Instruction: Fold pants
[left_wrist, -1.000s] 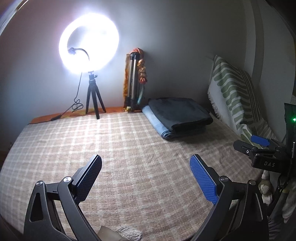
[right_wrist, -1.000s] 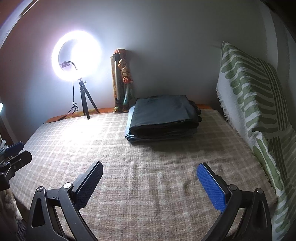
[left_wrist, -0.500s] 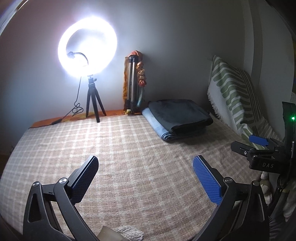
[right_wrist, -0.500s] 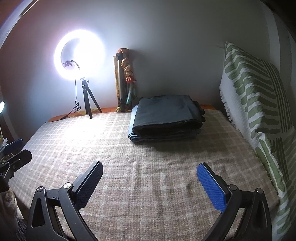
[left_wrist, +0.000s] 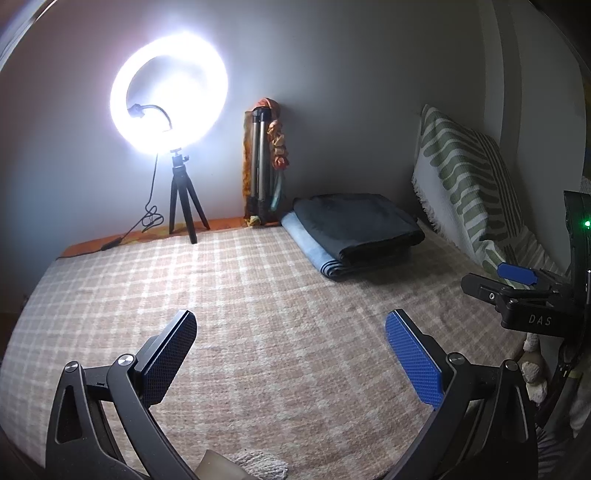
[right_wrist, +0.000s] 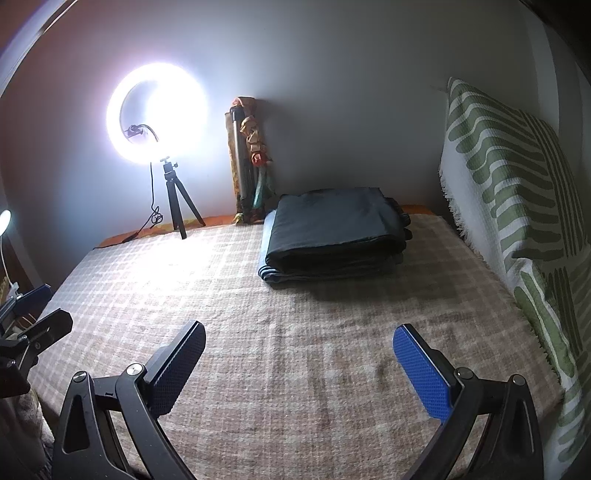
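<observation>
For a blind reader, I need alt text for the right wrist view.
Open right tongs hover empty over a checked bedspread. Behind lies a stack of folded clothes, with a lit ring lamp to its left and a green-striped cushion to its right.

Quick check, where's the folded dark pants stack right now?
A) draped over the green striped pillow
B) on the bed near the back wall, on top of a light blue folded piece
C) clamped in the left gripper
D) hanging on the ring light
B: the dark pants lie folded on the bed near the wall, atop a light blue folded piece; both the left gripper and the right gripper are open and empty.
</observation>
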